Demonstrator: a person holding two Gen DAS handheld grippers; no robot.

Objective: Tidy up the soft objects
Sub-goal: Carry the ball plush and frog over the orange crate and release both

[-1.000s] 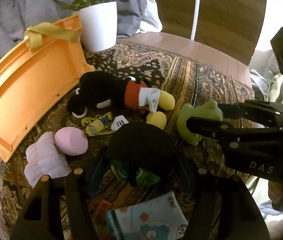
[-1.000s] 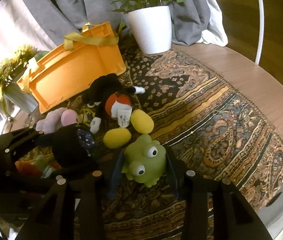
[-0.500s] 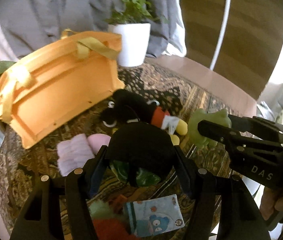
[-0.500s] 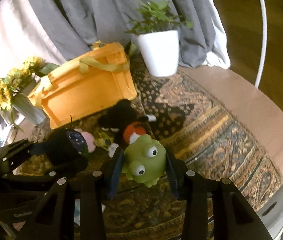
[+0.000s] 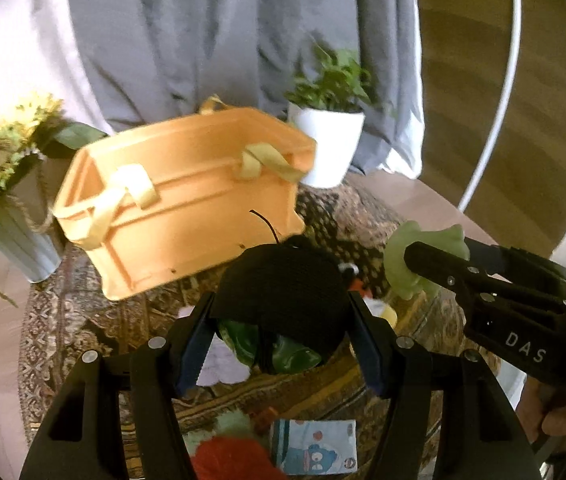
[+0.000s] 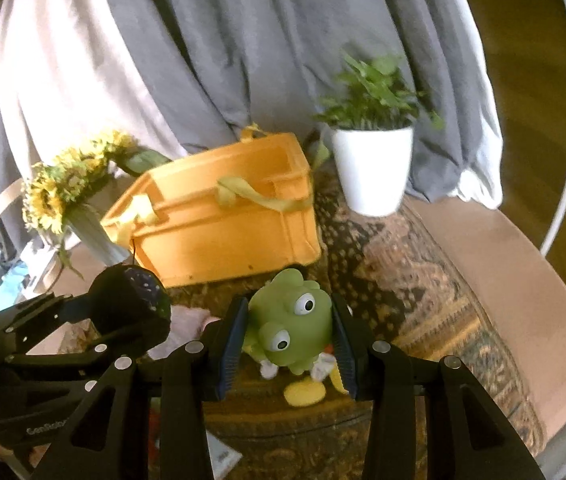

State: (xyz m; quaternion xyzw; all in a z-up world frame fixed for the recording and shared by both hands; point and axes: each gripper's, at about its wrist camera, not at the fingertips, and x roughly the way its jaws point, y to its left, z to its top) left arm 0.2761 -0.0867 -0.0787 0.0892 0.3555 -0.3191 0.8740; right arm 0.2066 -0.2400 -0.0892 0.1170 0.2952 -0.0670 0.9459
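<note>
The left tongs (image 5: 281, 344) were clamped on a black plush (image 5: 283, 292) with green showing beneath it, held up in the air above the patterned cloth (image 5: 95, 320). The right tongs (image 6: 289, 344) gripped a green frog (image 6: 289, 320) by its sides, also lifted clear of the cloth; in the left view the frog's back (image 5: 423, 258) showed between the right tongs' fingers. Beyond both stood the orange bin (image 5: 187, 208) with yellow-green handles, upright and open on the cloth. Below the tongs lay a pale pink toy (image 5: 223, 364), a red fuzzy toy (image 5: 231, 458) and a small printed pack (image 5: 315, 446). A white potted plant (image 6: 373, 168) stood just right of the bin, sunflowers (image 6: 67, 184) to its left, on the worktop (image 6: 523, 300).
</note>
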